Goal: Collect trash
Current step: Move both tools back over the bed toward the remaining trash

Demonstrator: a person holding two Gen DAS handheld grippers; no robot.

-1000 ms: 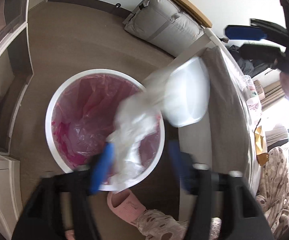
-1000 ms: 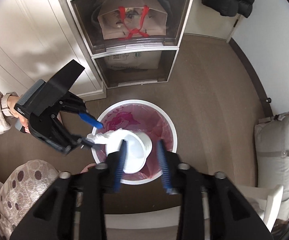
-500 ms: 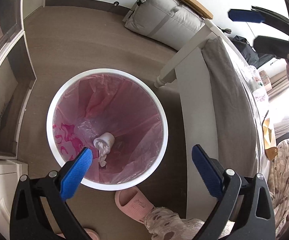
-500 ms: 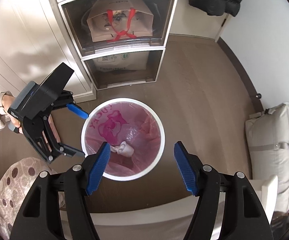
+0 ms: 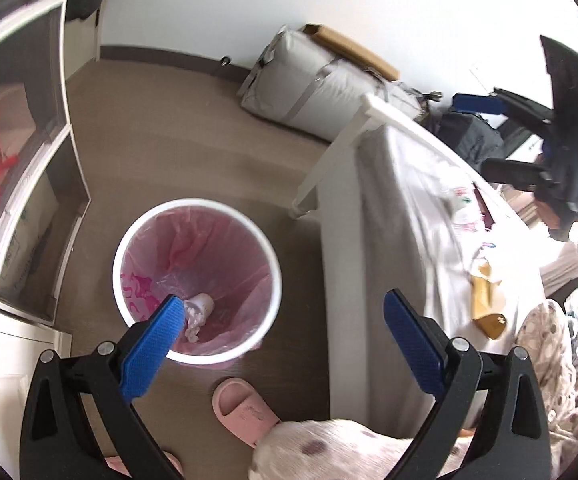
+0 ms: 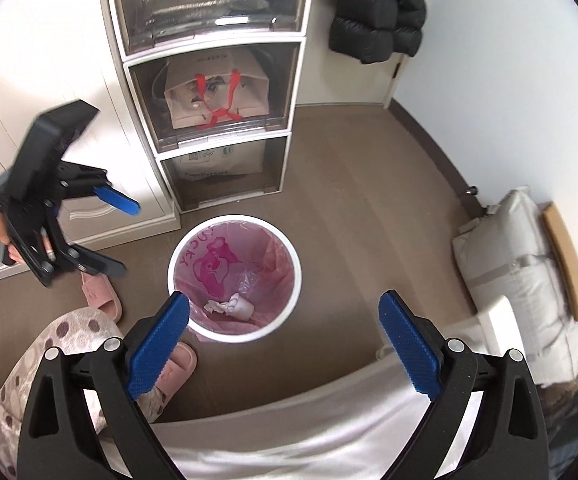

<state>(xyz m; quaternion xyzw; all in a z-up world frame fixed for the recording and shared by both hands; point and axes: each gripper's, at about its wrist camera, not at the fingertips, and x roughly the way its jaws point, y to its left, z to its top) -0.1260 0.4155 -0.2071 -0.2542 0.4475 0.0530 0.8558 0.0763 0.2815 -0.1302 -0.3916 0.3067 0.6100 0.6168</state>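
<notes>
A white round bin (image 5: 273,264) (image 6: 295,276) lined with a pink bag stands on the brown floor. At its bottom lie a white paper cup (image 5: 203,304) (image 6: 243,307) and crumpled white wrapping (image 6: 213,306). My left gripper (image 5: 279,318) hangs well above the bin, jaws wide apart with nothing between them; it also shows at the left of the right wrist view, left gripper (image 6: 125,236). My right gripper (image 6: 285,316) is high over the bin too, its jaws opening and empty; its blue pad (image 5: 475,102) shows at the upper right of the left wrist view.
A table (image 5: 409,216) covered with a white cloth holds several leftover items, among them a yellow-brown packet (image 5: 487,308). A white drawer tower (image 6: 213,92), a grey cushion bag (image 5: 321,88) (image 6: 529,264), pink slippers (image 5: 245,404) (image 6: 103,292) and the person's spotted trousers (image 6: 49,356) surround the bin.
The cup and wrapping left both grippers and dropped into the bin. Both grippers opened wide and rose away from it, so the bin looks smaller now.
</notes>
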